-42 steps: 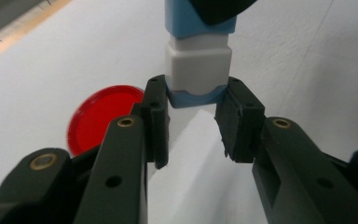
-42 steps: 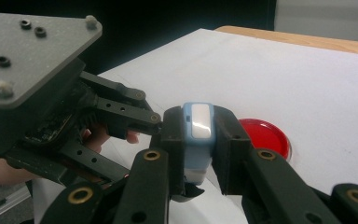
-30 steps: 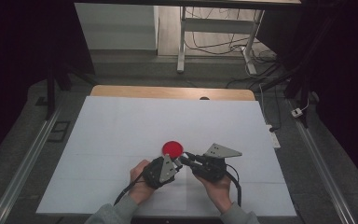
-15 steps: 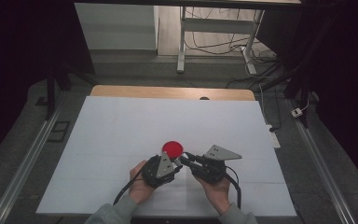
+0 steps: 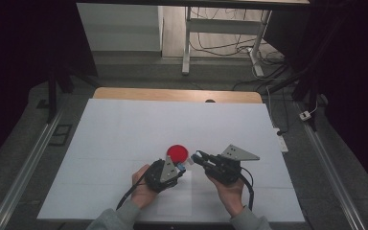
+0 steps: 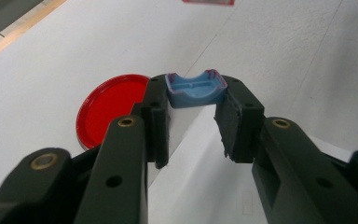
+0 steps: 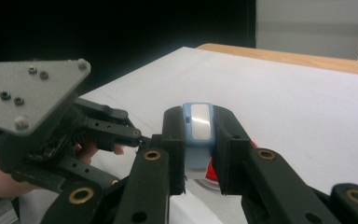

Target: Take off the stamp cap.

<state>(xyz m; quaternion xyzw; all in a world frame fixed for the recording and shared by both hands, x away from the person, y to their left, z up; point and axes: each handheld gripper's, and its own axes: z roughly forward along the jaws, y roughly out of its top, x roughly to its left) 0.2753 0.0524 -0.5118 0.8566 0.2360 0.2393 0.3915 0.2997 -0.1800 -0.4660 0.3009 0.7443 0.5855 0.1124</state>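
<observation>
Jaws of both grippers pinching one small blue box (image 6: 195, 88), left gripper (image 5: 178, 167) and right gripper (image 5: 197, 159) meeting just above the white table (image 5: 124, 124). Box held up just beside a red lid (image 5: 177, 153), on the near side. Seemingly mid-handover or pulling apart; next, one grip easing while the other holds firm.

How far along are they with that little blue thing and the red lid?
Done: the red lid lies on the table. In hand: both grippers, left and right, clamp the blue piece between them. What remains isn't clear; the piece hasn't been set down.
</observation>
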